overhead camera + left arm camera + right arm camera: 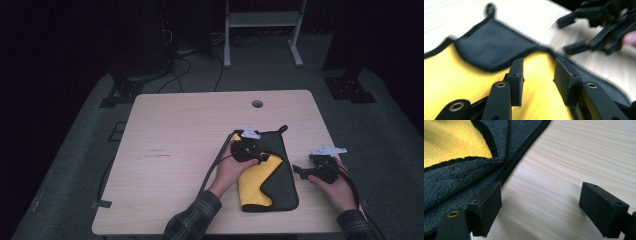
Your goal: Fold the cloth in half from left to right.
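A cloth, yellow (255, 182) on one face and dark grey (282, 185) on the other, lies partly folded on the right half of the wooden table (170, 150), its hanging loop (284, 128) at the far end. My left gripper (261, 158) hovers over the cloth; its jaws (539, 67) stand open above the yellow face (461, 82) with nothing between them. My right gripper (298, 170) rests just right of the cloth, open wide (541, 192) over bare wood, one jaw beside the dark hem (506, 170). It also appears blurred as the right gripper (599, 32).
A round cable hole (257, 103) sits near the table's far edge. Bare wood spreads across the left half. Behind the table stand a white frame (260, 20) and dark stands with cables on the floor.
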`<state>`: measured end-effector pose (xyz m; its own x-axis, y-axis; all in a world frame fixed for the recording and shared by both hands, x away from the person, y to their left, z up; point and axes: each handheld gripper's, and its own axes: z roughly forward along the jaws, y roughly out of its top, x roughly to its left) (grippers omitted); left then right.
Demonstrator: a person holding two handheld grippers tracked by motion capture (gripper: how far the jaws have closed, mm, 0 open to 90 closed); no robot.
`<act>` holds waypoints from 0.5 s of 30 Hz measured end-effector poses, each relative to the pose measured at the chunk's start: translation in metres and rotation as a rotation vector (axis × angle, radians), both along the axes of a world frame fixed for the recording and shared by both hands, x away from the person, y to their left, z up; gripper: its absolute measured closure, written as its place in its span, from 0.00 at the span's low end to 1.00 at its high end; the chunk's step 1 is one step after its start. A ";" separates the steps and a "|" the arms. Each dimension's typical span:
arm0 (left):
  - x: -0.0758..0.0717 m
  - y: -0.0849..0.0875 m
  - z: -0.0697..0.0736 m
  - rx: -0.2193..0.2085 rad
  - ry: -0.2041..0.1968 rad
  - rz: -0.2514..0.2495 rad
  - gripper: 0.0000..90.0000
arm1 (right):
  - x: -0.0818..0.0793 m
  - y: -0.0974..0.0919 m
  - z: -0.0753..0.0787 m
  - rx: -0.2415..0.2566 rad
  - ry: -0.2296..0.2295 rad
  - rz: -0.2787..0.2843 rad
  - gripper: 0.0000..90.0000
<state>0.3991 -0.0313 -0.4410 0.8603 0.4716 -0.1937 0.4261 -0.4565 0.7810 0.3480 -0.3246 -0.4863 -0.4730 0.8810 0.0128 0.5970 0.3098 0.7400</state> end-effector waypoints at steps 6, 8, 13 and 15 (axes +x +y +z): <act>0.001 0.033 -0.012 0.066 -0.009 0.080 0.59 | 0.000 0.000 0.000 0.000 -0.002 0.000 0.19; 0.001 0.038 -0.016 0.095 -0.009 0.097 0.55 | 0.000 0.000 0.000 0.000 -0.002 0.001 0.19; -0.002 0.042 -0.025 0.152 -0.033 0.108 0.51 | 0.000 0.000 0.000 0.000 -0.001 0.001 0.19; -0.004 0.042 -0.029 0.165 -0.037 0.108 0.51 | 0.000 0.000 0.000 0.000 -0.002 0.001 0.19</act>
<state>0.3949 0.0106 -0.4695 0.8080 0.5842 -0.0758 0.4522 -0.5327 0.7154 0.3481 -0.3248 -0.4863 -0.4740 0.8804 0.0124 0.5955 0.3102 0.7411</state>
